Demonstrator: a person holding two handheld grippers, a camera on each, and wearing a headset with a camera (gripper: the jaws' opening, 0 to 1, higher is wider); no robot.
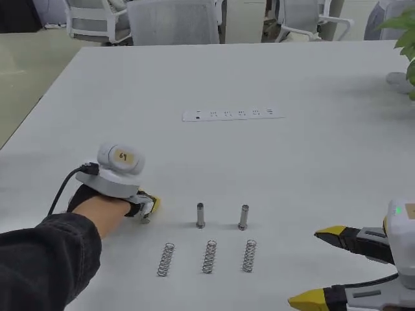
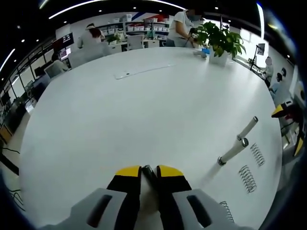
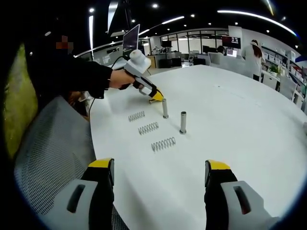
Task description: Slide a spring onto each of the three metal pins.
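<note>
Left claw (image 1: pixel 146 207), in the head view, rests low on the white bench (image 1: pixel 292 149) at the near left with its yellow tips together. The right claw (image 1: pixel 310 267) hangs at the lower right corner with its jaws spread and nothing between them. Between the two claws, one metal pin (image 1: pixel 200 216) and a second metal pin (image 1: pixel 244 217) stand upright and bare. Just in front of them the near-left spring (image 1: pixel 166 259), the middle spring (image 1: pixel 209 256) and the right-hand spring (image 1: pixel 249 255) lie flat on the bench in a row, each apart from the pins. In the left gripper view the left claw is clenched on a small dark metal piece (image 2: pixel 148 172) pinched at its tips. It looks to be the third pin, though its shape is hard to make out. The two standing pins and the springs lie off to the right. In the right gripper view the right claw is wide open and empty, facing the row of springs and both upright pins, with the left claw beyond them. Judged from this, no spring is on a pin, so all three are left to do, and the third pin seems not yet stood beside the others.
</note>
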